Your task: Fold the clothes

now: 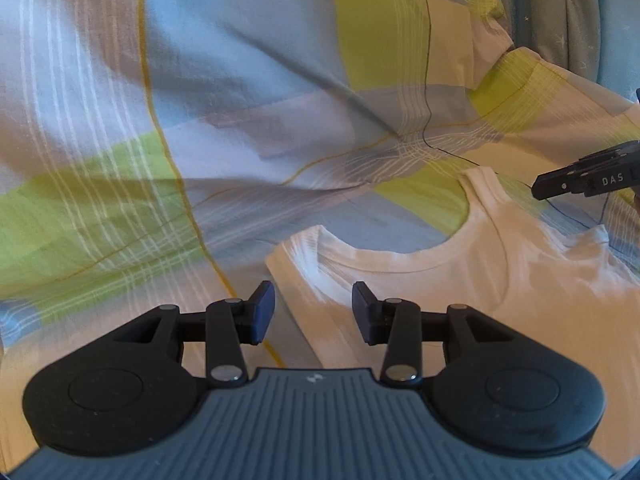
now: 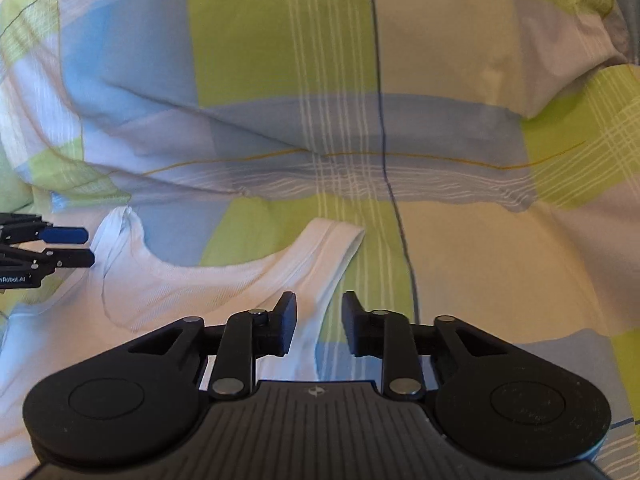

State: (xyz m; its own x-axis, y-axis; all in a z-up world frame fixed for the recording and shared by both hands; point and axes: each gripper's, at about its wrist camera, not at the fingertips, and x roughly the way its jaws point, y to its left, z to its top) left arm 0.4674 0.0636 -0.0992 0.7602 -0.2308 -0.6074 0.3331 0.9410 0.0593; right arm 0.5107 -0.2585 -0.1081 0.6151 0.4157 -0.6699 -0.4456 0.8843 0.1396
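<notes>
Vest [image 1: 460,276]: white ribbed knit, scooped neck, flat at lower right.
Bedsheet [image 1: 240,80]: smooth checked cotton, rumpled.
Left gripper [image 1: 313,312]: jaws apart, empty.
Right gripper [image 2: 320,322]: jaws apart, straddling a strap [image 2: 336,256], empty.

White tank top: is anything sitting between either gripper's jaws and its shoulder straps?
Nothing visible. The white tank top lies flat on the checked bedcover, with both the left gripper and right gripper open just short of its straps, and only bare fabric ahead of them.
</notes>
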